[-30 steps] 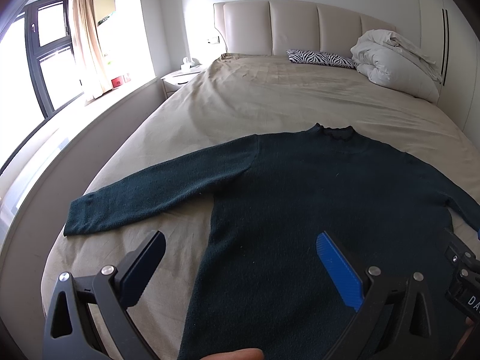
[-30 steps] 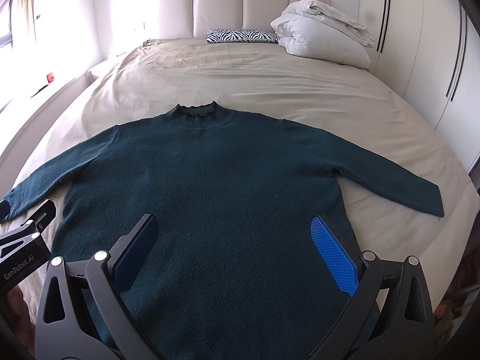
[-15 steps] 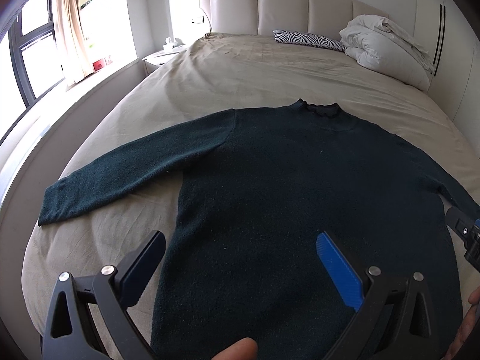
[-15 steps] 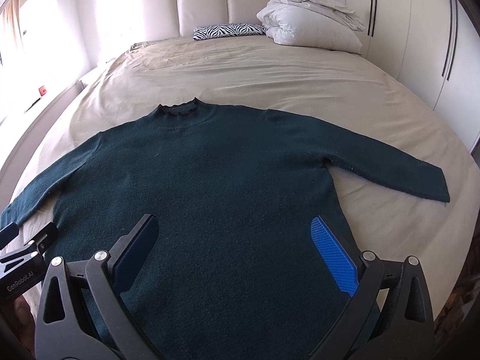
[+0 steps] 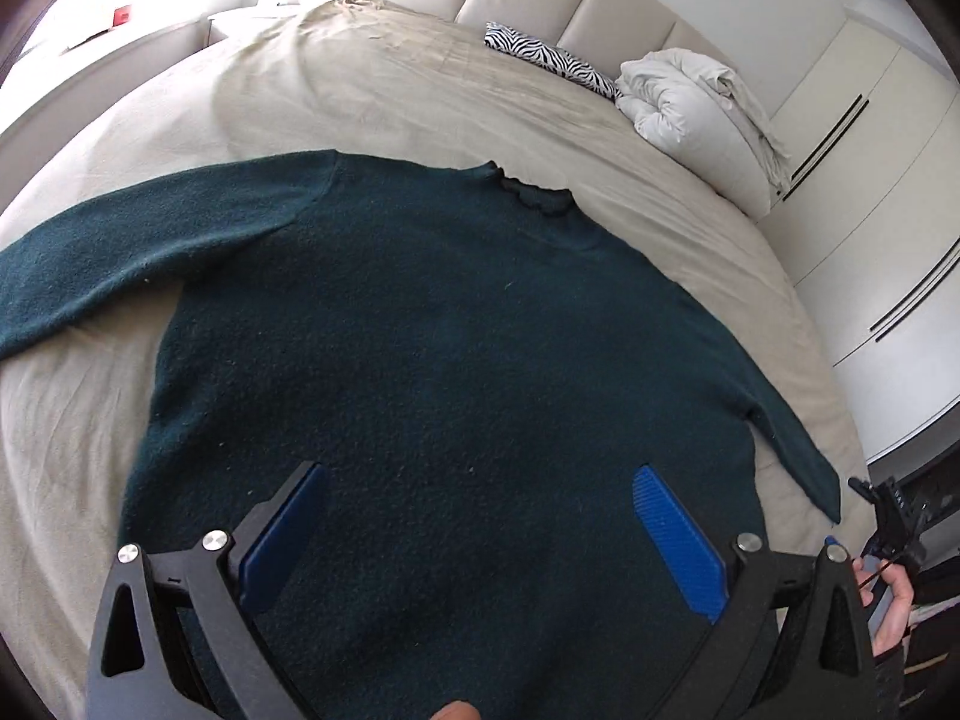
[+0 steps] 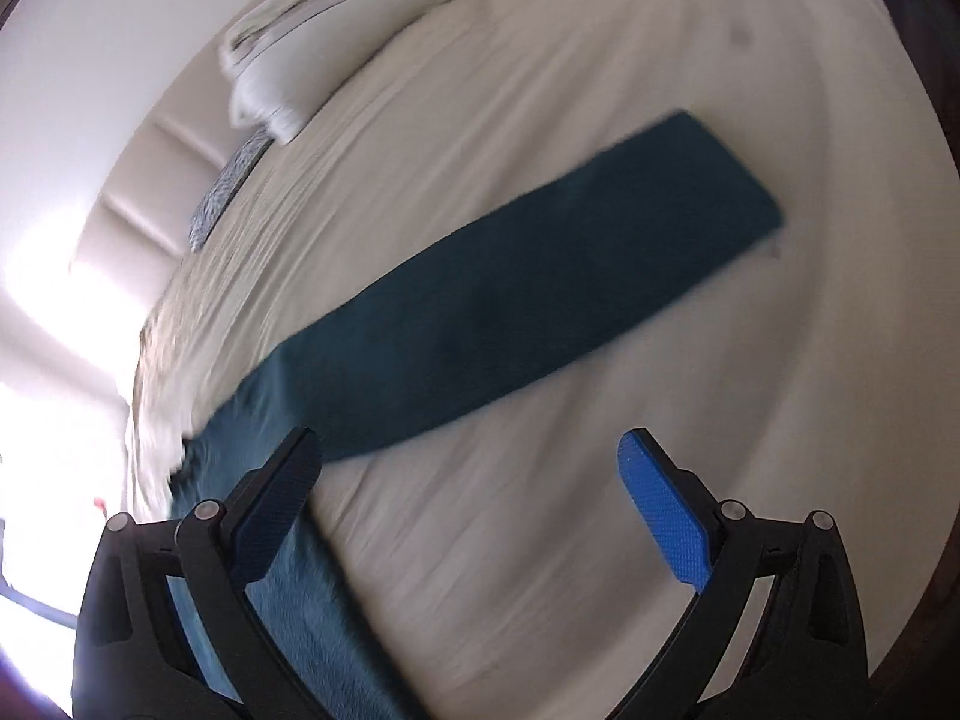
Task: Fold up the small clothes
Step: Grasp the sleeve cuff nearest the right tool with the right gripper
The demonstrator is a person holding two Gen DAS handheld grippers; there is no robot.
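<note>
A dark teal sweater (image 5: pixel 444 360) lies flat on the beige bed, face down or up I cannot tell, with both sleeves spread out. My left gripper (image 5: pixel 474 510) hangs open above the sweater's lower body, nothing between its blue pads. In the right wrist view, which is blurred and tilted, the sweater's right sleeve (image 6: pixel 516 300) stretches across the sheet. My right gripper (image 6: pixel 468 480) is open above bare sheet just below that sleeve, its left finger over the sweater's side edge. The right gripper's body and a hand (image 5: pixel 894 594) show at the left wrist view's right edge.
The beige bed (image 5: pixel 420 90) reaches back to a padded headboard (image 5: pixel 570 6). A zebra-print pillow (image 5: pixel 552 57) and a bunched white duvet (image 5: pixel 696 108) lie at the head. White wardrobe doors (image 5: pixel 870 210) stand to the right. The bed's right edge (image 6: pixel 900 360) is close.
My left gripper moved right and forward over the sweater's body and turned. My right gripper swung right and rolled, from over the sweater's body to beside the right sleeve.
</note>
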